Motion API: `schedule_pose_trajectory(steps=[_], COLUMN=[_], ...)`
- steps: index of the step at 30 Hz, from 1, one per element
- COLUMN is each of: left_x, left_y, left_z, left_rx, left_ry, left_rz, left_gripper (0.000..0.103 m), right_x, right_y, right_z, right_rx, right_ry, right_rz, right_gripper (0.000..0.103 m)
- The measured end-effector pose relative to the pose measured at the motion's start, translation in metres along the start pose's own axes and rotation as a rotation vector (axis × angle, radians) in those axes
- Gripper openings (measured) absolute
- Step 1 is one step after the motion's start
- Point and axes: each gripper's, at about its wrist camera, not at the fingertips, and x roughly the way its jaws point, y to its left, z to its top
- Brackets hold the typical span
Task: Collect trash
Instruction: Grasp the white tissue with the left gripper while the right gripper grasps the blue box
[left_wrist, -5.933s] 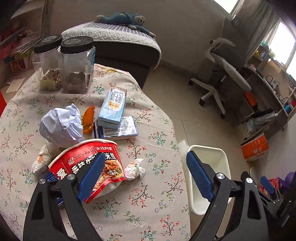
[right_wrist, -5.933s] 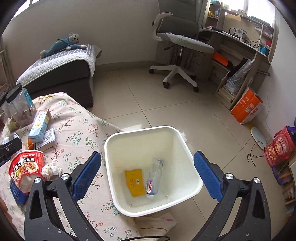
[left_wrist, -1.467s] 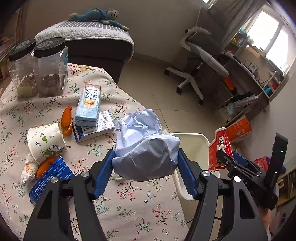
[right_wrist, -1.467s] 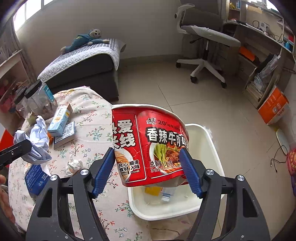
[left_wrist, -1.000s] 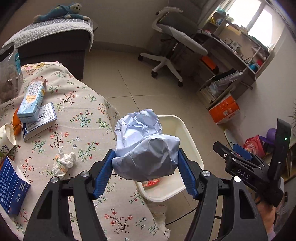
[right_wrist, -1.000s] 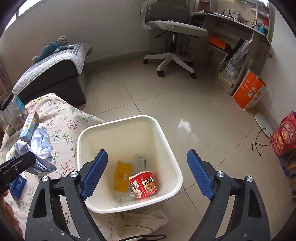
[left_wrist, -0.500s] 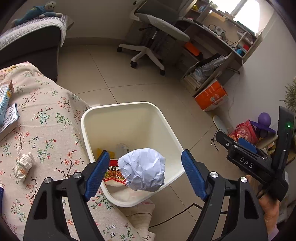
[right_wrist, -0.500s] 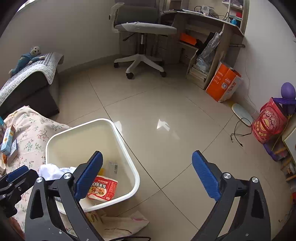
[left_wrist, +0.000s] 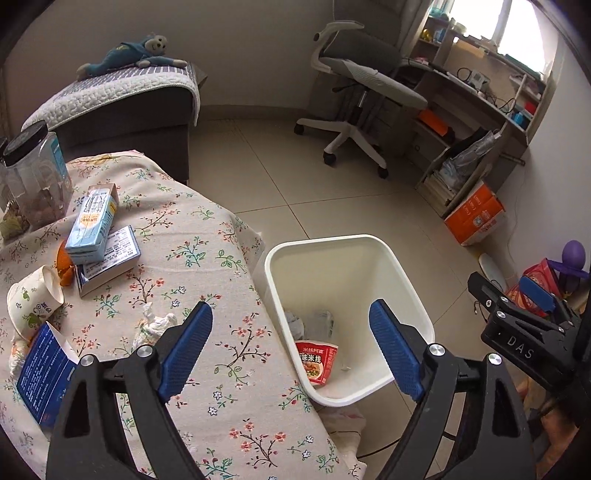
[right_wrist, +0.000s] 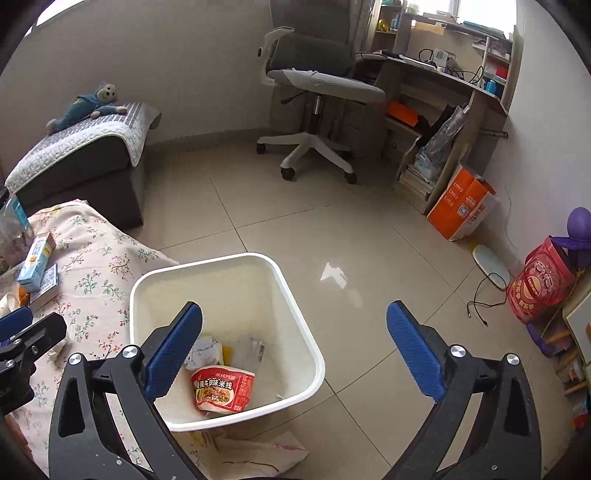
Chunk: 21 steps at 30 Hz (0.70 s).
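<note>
A white bin (left_wrist: 402, 280) stands on the floor beside the table; it also shows in the right wrist view (right_wrist: 295, 306). Inside lie a red noodle cup (left_wrist: 316, 362) (right_wrist: 221, 387) and a crumpled bluish paper ball (right_wrist: 203, 350). My left gripper (left_wrist: 291, 350) is open and empty over the table edge and the bin. My right gripper (right_wrist: 295, 354) is open and empty above the bin. On the floral tablecloth (left_wrist: 207, 229) lie a crumpled white tissue (left_wrist: 155, 325), a paper cup (left_wrist: 29, 299) on its side, a blue box (left_wrist: 44, 373) and orange peel (left_wrist: 62, 262).
A milk carton (left_wrist: 92, 225) rests on a booklet (left_wrist: 110, 254), with jars (left_wrist: 33, 181) behind. A sofa (left_wrist: 122, 107), an office chair (left_wrist: 362, 92), a desk (right_wrist: 443, 92) and an orange box (right_wrist: 461, 199) stand around the floor. A bag (right_wrist: 251, 454) lies under the bin.
The paper ball released by my left gripper has dropped into the bin. The left gripper has swung back toward the table. The right gripper has shifted back over the bin.
</note>
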Motion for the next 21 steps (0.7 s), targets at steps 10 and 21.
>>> schedule_pose_trajectory(steps=[10,21], left_x=[-0.032,-0.056], left_y=[0.057,0.116], left_z=[-0.003,-0.013], left_rx=[-0.065,-0.102], left_ry=[-0.024,-0.007], left_rz=[0.104,0.214], left_gripper=[0.087,0.09], right_x=[-0.026,-0.044], right_y=[0.064,0.126], right_z=[0.004,0.003], right_rx=[-0.089,-0.158], right_ry=[-0.036,-0.044], right_rz=[0.085,0.164], right_gripper=[0.096,0.096])
